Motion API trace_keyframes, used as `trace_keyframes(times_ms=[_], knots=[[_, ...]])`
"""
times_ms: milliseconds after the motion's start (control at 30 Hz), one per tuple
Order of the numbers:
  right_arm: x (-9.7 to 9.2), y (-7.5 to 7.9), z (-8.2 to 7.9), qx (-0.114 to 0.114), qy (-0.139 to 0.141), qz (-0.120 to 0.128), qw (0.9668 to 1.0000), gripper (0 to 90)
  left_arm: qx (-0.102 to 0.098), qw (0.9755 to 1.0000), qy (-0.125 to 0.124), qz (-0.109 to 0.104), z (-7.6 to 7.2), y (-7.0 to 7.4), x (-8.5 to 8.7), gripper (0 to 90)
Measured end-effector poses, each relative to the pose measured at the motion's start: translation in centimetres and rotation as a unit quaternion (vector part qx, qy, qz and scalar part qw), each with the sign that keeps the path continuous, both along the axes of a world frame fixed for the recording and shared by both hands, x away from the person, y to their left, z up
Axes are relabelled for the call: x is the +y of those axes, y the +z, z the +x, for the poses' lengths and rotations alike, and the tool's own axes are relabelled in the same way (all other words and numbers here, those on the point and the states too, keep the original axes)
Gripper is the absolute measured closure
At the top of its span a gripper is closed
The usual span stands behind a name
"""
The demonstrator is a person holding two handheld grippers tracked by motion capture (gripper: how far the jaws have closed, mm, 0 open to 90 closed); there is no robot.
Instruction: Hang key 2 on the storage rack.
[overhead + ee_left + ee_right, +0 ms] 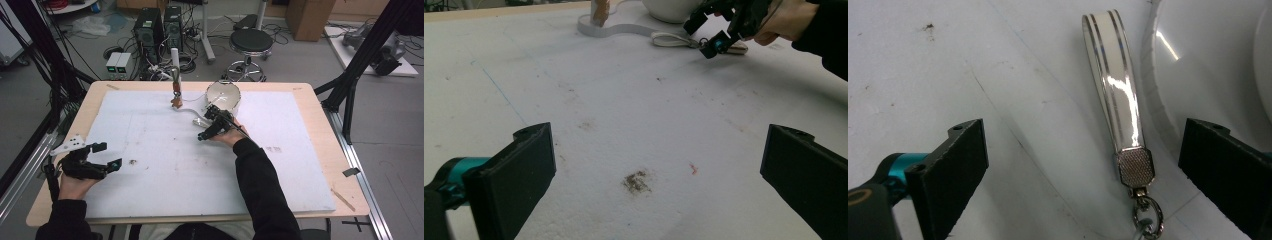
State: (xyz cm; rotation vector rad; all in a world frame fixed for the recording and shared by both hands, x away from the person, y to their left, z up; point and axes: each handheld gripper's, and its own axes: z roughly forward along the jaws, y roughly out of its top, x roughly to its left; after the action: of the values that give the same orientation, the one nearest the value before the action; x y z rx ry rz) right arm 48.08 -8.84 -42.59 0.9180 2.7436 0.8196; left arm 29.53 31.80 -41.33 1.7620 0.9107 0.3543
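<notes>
A glossy white key strap (1115, 85) with silver stripes, a metal clasp and a ring lies flat on the white foam mat (150, 150), right beside a white bowl (1208, 65). My right gripper (1083, 170) hangs open just above the strap, which sits between its jaws and nearer the right one. From above, the right gripper (206, 124) sits in front of the bowl (223, 95). My left gripper (109, 156) rests open at the mat's left side with nothing between its jaws.
A white post with a clip holding a small brown thing (176, 97) stands on a curved white base (614, 29) left of the bowl. A dark stain (636, 181) marks the mat ahead of my left gripper. Black frame posts flank the table.
</notes>
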Motion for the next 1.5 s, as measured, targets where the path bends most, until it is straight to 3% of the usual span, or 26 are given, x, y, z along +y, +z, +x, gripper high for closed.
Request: trace_keyframes(times_ms=[300, 367, 533, 667, 800, 900, 1067, 1267, 1500], knots=[[1.1, -0.3, -0.1, -0.021, 0.011, -0.024, 0.9994, 8.1, -0.001, 1.0, 0.001, -0.002, 0.0, 0.0, 0.0, 1.7], [1.1, -0.3, -0.1, -0.01, 0.018, -0.018, 0.9996, 14.1, -0.001, 1.0, 0.0, -0.002, 0.0, 0.0, 0.0, 1.7], [1.1, -0.6, 0.1, -0.003, 0.015, -0.022, 0.9996, 18.0, -0.001, 1.0, 0.0, -0.002, 0.0, 0.0, 0.1, 1.7], [1.0, -0.6, 0.2, -0.006, 0.012, -0.018, 0.9998, 23.0, -0.001, 1.0, 0.0, -0.004, 0.0, 0.0, 0.0, 1.7], [0.7, -0.5, 0.4, -0.008, 0.006, -0.013, 0.9999, 32.4, 0.0, 1.0, 0.0, -0.002, 0.0, 0.0, 0.0, 1.7], [0.5, -0.2, 0.4, -0.008, 0.01, -0.01, 0.9999, 49.6, 0.0, 1.0, -0.001, -0.002, 0.0, 0.0, 0.0, 1.7], [0.6, -0.2, 0.5, -0.01, 0.012, -0.01, 0.9998, 55.4, 0.0, 1.0, -0.001, -0.002, 0.1, 0.0, 0.0, 1.7], [0.5, 0.0, 0.4, -0.012, 0.012, -0.01, 0.9998, 72.8, -0.001, 1.0, 0.0, -0.003, 0.0, 0.0, 0.0, 1.7], [0.7, 0.1, 0.1, -0.025, 0.016, -0.022, 0.9993, 75.5, 0.0, 1.0, -0.001, -0.004, 0.0, 0.0, 0.1, 1.7]])
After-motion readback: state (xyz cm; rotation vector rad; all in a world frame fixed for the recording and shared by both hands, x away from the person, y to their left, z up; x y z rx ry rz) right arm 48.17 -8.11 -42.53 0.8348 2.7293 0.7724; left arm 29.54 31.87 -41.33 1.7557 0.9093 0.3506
